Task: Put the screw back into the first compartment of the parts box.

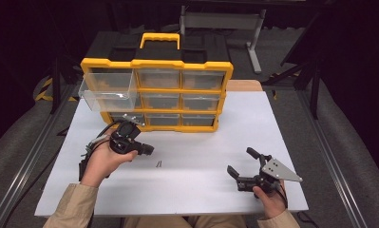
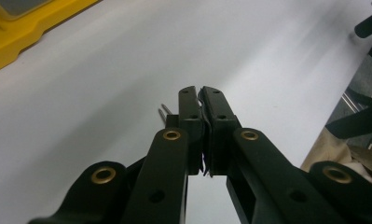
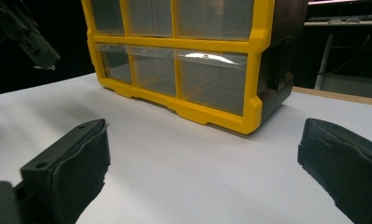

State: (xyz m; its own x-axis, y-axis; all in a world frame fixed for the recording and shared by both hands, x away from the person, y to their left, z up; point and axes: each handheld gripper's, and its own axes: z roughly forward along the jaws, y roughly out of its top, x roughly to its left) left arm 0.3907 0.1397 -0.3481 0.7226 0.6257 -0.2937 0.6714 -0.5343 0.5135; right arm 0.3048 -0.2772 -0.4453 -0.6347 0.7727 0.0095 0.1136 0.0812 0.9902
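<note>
A yellow-framed parts organiser (image 1: pixel 158 90) stands upright at the far edge of the white worktop (image 1: pixel 187 185), somewhat left of centre, with a yellow carry handle (image 1: pixel 159 40) on its black top. Its front is a three-by-three grid of clear plastic drawers. The top-left drawer (image 1: pixel 107 90) is pulled well out toward the person and overhangs the worktop at the cabinet's left corner; the other eight sit flush in the frame. The drawers look see-through and I cannot make out anything inside them.

Two small thin metal pins (image 1: pixel 159 164), perhaps nails or screws, lie side by side on the bare worktop near its middle, in front of the cabinet and apart from it.

The left gripper (image 1: pixel 148 149) is held in the left hand (image 1: pixel 106 164) just in front of the cabinet's lower-left corner, pointing right along the worktop toward the pins. In the left gripper view its jaws are pressed together with nothing visible between the pads, and the pins (image 2: pixel 164 111) show just beyond their tips.

The right gripper (image 1: pixel 241 161) sits near the worktop's near right corner, held by the right hand (image 1: pixel 269 199), aimed left and away toward the cabinet. Its jaws are spread wide and hold nothing; in the right gripper view the cabinet's lower right drawers (image 3: pixel 216 79) stand between them, farther off.
</note>
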